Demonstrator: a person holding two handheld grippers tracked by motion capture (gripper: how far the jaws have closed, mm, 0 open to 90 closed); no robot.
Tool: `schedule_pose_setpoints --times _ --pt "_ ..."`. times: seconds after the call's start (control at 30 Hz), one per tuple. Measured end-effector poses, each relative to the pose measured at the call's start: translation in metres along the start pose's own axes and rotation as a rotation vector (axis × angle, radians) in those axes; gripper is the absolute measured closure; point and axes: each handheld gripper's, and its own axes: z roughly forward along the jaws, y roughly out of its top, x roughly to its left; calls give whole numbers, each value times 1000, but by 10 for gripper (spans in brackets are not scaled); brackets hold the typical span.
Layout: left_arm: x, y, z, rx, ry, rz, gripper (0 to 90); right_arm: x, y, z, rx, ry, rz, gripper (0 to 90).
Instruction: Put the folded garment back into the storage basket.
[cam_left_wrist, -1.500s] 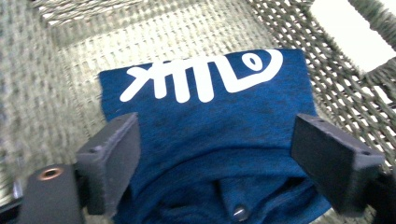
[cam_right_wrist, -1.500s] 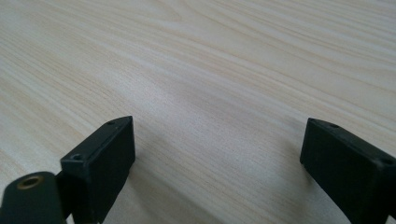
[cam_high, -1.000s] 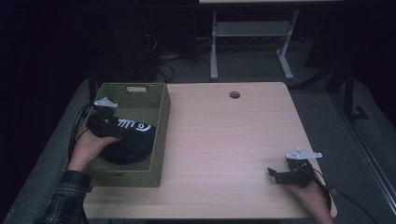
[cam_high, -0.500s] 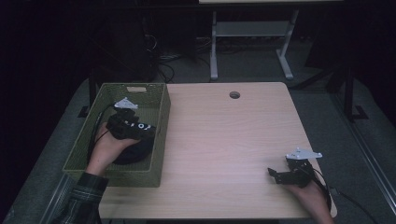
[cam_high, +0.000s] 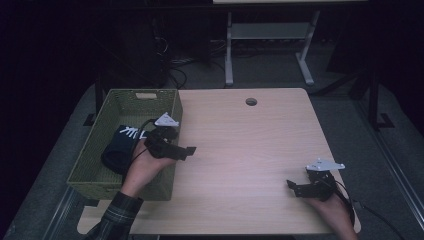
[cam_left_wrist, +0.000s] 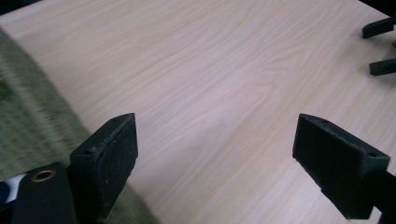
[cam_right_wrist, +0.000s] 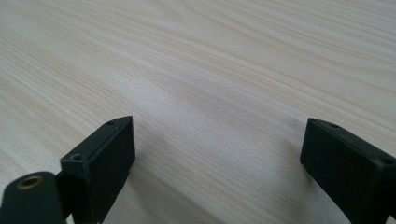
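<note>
The pale wooden counter (cam_high: 240, 150) carries a green woven basket (cam_high: 102, 150) at its left edge, with a dark bag (cam_high: 117, 150) lying inside. Left tongs (cam_high: 187, 150) hover over the basket's right rim, jaws apart, empty. Right tongs (cam_high: 291, 187) rest near the counter's right corner, jaws apart.

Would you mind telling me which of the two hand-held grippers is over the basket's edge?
The left hand-held gripper: it sits above the green basket rim, jaws open, while the right hand-held gripper rests far across the table.
</note>
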Motion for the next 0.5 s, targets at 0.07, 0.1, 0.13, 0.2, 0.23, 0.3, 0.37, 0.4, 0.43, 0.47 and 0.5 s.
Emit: schedule_pose_setpoints --times 0.07,0.1,0.13,0.2,0.23,0.3,0.37,0.4,0.43,0.47,0.5 --pt "-4 1 3 1 -6 5 138 0 0 0 0 0 0 98" --pt "-11 2 9 -1 -22 14 138 0 0 0 0 0 0 98" --pt "-11 2 9 -1 -22 14 138 0 0 0 0 0 0 98" --pt "-22 3 16 -13 -42 27 138 0 0 0 0 0 0 98" --pt "-26 3 19 -16 -45 34 138 0 0 0 0 0 0 98" --pt "-33 4 25 -18 -54 43 138 0 0 0 0 0 1 98" --pt "-40 3 31 -19 -61 54 138 0 0 0 0 0 1 98" --pt "-43 2 34 -18 -63 63 138 0 0 0 0 0 1 98" --pt "-45 2 37 -19 -69 62 138 0 0 0 0 0 1 98" --pt "-45 2 37 -19 -69 62 138 0 0 0 0 0 1 98" --pt "-50 0 42 -22 -73 69 138 0 0 0 -1 -1 0 98"
